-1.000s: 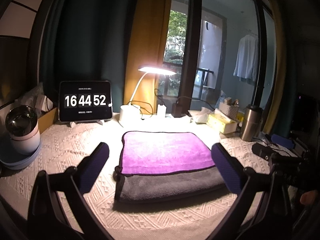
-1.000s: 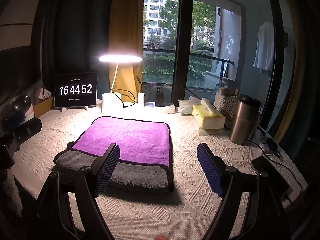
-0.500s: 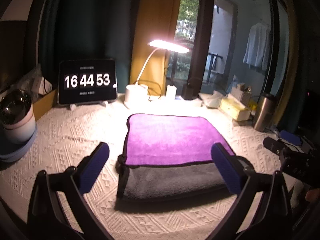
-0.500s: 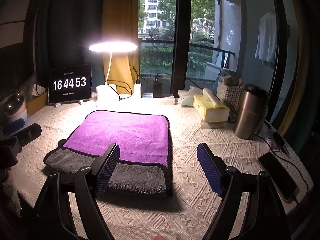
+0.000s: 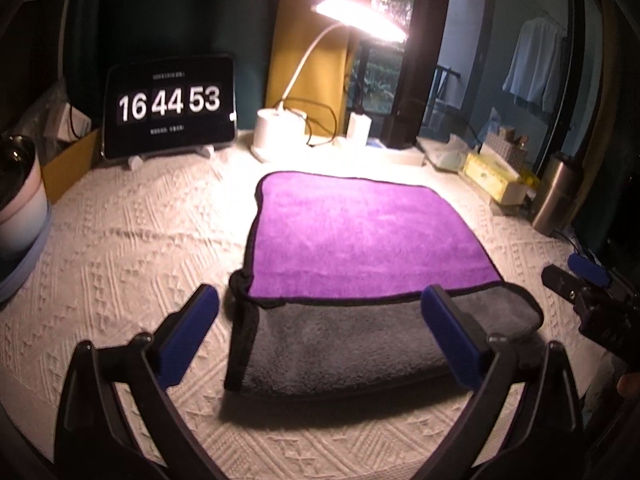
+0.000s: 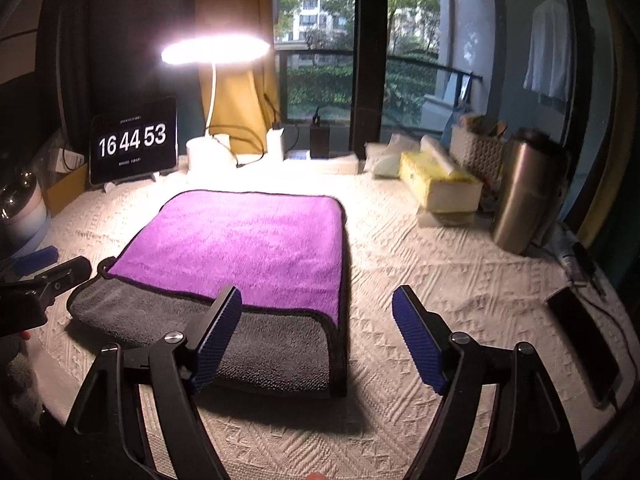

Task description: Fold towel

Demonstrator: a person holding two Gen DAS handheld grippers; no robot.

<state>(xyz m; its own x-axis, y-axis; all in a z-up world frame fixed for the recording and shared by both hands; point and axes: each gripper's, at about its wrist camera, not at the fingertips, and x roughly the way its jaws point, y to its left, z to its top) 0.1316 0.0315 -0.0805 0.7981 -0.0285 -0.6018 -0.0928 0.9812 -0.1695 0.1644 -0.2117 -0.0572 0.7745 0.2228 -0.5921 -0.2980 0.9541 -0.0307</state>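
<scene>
A towel (image 5: 360,240) with a purple face and a grey face lies folded on the white textured table cover; the purple layer lies over the grey one, leaving a grey strip at the near edge. It also shows in the right wrist view (image 6: 248,248). My left gripper (image 5: 320,320) is open and empty, hovering above the towel's near left corner. My right gripper (image 6: 318,320) is open and empty, above the towel's near right corner. The right gripper (image 5: 592,292) appears at the right edge of the left view, and the left gripper (image 6: 44,284) at the left edge of the right view.
A tablet clock (image 5: 170,106), a lit desk lamp (image 5: 280,128) and cables stand at the back. A tissue box (image 6: 440,184), a steel flask (image 6: 524,196) and a basket stand at the right. A phone (image 6: 588,344) lies near the right edge. A bowl (image 5: 20,200) is at the left.
Both grippers have moved forward and down toward the towel's near edge, so the towel looks larger. Both stay open. The towel has not moved.
</scene>
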